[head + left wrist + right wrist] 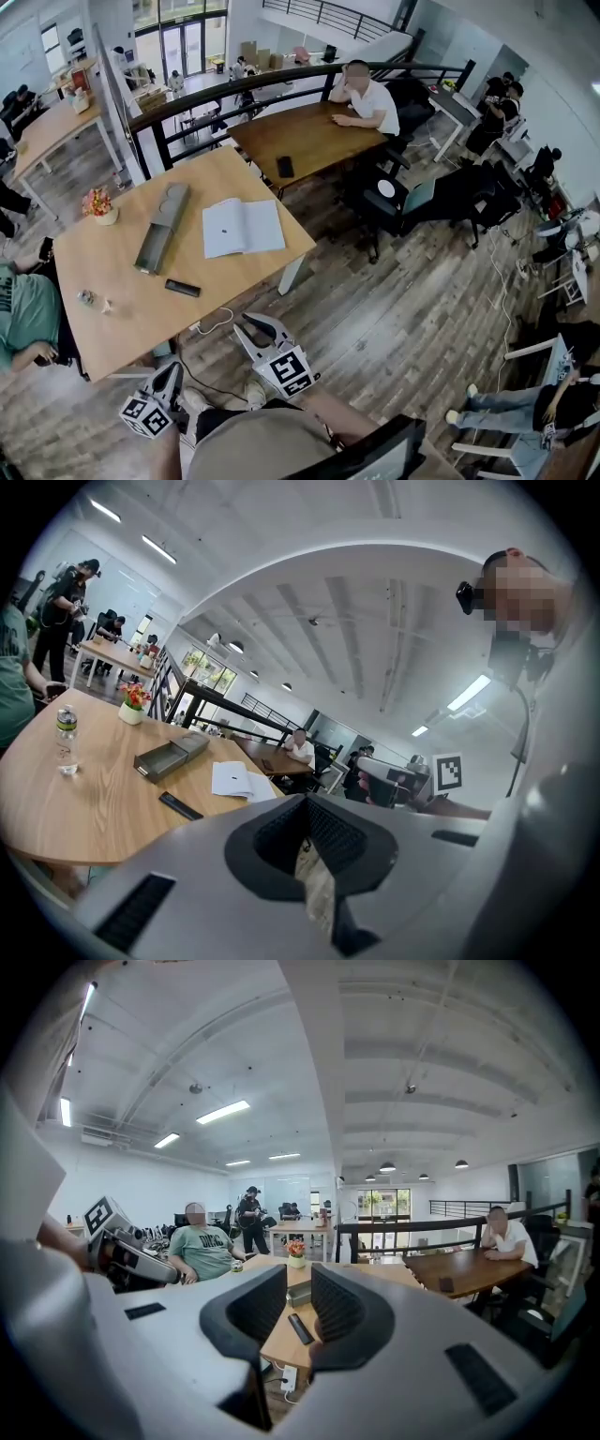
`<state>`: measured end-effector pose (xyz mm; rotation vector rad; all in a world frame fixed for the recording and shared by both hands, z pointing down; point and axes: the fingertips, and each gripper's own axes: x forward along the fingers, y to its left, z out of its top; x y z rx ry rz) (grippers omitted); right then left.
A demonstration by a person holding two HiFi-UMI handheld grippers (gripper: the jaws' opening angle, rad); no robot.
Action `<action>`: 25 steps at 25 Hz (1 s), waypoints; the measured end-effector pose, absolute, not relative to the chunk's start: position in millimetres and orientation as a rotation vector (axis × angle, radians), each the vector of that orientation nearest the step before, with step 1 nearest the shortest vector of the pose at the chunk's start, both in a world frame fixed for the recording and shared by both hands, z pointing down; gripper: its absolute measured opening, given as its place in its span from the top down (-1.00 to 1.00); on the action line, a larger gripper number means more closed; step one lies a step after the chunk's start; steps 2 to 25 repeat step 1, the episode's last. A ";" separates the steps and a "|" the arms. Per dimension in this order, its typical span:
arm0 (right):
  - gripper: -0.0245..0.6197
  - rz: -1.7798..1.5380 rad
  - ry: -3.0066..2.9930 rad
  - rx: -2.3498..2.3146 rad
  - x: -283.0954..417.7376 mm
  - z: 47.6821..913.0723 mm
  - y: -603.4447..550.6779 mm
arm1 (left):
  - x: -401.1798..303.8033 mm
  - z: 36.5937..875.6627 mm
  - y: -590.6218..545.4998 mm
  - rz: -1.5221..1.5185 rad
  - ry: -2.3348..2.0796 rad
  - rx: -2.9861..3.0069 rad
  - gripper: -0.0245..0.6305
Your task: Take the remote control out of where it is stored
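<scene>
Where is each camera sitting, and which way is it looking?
Head view: worn on the head, looking steeply down at the table and remote control; the left gripper, right gripper and wearer's chest show below.
Left gripper view: rides the left gripper, looking along its closed jaws across the table; the right gripper shows beyond.
Right gripper view: rides the right gripper, looking between its parted jaws at the table; the left gripper shows at left.
Shared: all see the remote control.
</scene>
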<state>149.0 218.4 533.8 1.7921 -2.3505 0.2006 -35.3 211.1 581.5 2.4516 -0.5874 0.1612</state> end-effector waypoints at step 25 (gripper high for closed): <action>0.65 0.203 -2.348 1.794 151.2 534.3 218.4 | -33.2 581.2 212.0 0.161 -0.581 2.455 0.91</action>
